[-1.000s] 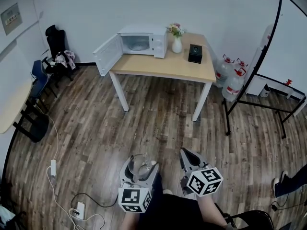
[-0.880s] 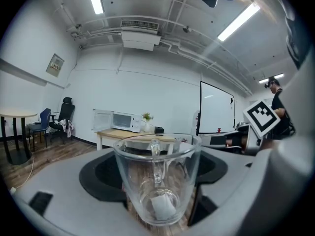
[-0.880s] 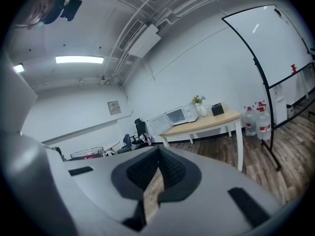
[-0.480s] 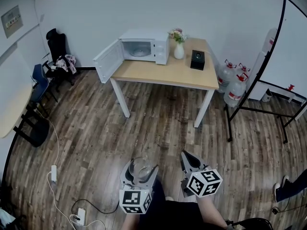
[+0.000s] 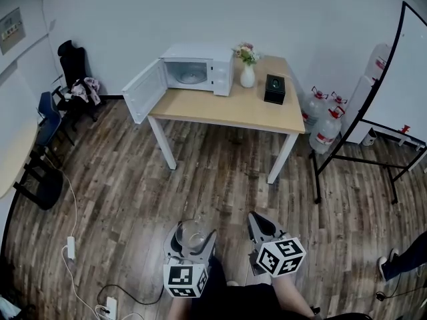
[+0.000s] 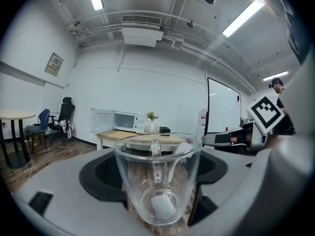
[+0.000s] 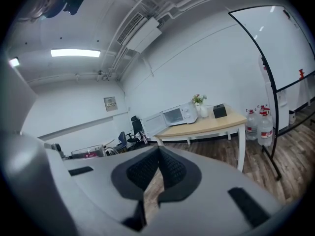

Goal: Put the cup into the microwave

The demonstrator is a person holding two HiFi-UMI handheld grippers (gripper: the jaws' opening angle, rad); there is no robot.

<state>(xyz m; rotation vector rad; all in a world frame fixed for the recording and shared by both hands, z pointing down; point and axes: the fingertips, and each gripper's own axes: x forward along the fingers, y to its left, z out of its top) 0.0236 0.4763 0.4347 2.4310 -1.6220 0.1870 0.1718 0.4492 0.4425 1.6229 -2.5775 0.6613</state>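
Note:
A clear glass cup (image 6: pixel 156 176) with a handle stands upright between the jaws of my left gripper (image 5: pixel 192 237), which is shut on it; the cup (image 5: pixel 193 233) shows at the bottom of the head view. My right gripper (image 5: pixel 261 227) is beside it, shut with nothing held, its pads (image 7: pixel 165 167) touching at the tips. Across the room a white microwave (image 5: pixel 198 67) stands on the left end of a wooden table (image 5: pixel 227 105), its door (image 5: pixel 144 90) swung wide open to the left. The microwave (image 6: pixel 124 120) is small and distant in the left gripper view.
On the table stand a white vase with flowers (image 5: pixel 247 72) and a black box (image 5: pixel 273 89). Water bottles (image 5: pixel 325 129) and a whiteboard stand (image 5: pixel 373 112) are to the right. Chairs (image 5: pixel 70 85) line the left wall. Cables and a power strip (image 5: pixel 70 247) lie on the floor at left.
The view has shifted slightly, with the table and microwave sitting a little lower and nearer in the head view. Both grippers keep their hold and positions; the cup stays in the left gripper.

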